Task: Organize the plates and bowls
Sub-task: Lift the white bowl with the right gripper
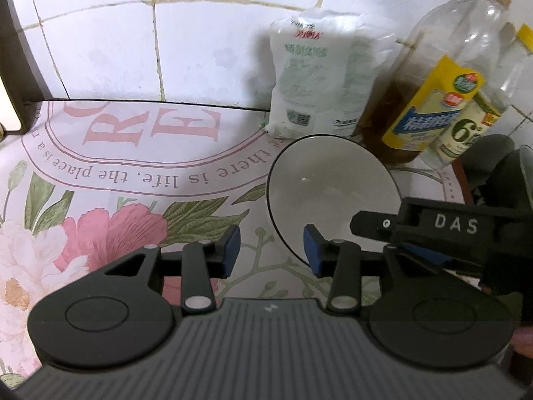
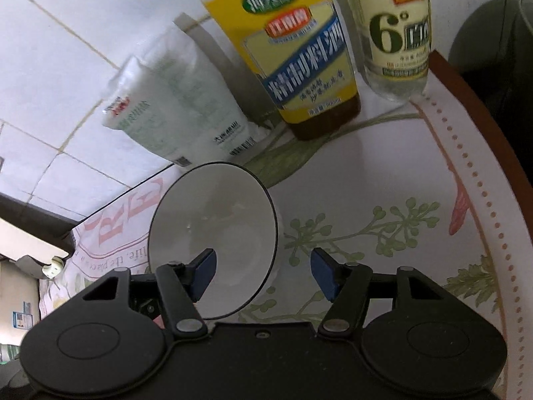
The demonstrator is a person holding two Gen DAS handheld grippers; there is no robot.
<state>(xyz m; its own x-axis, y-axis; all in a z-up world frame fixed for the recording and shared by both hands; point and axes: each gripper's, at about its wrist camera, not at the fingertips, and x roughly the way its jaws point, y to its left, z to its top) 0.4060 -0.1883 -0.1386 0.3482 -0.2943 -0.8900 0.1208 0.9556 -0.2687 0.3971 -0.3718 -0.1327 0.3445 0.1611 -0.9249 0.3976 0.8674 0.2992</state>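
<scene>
The bench [image 1: 133, 173], under a floral cloth against a white tiled wall, carries one empty white bowl [image 1: 333, 193] standing just in front of the salt bag [image 1: 316, 76] and two bottles. Both the left gripper [image 1: 271, 250] and right gripper [image 2: 263, 271] gape wide, holding nothing, near the bowl. The grasp probably wants one pad inside the rim, squarely.

The left gripper [image 1: 271, 250] is seen as matte black, with blue pads [image 1: 231, 246] on its fingers, silver pivot pins on two slim link bars, round discs at both sides and a ribbed grey panel between. The right gripper [image 2: 263, 271] is built alike, its blue fingertips [image 2: 204, 271] chunky; from the left wrist view, white letters "DAS" are read on its side.
</scene>
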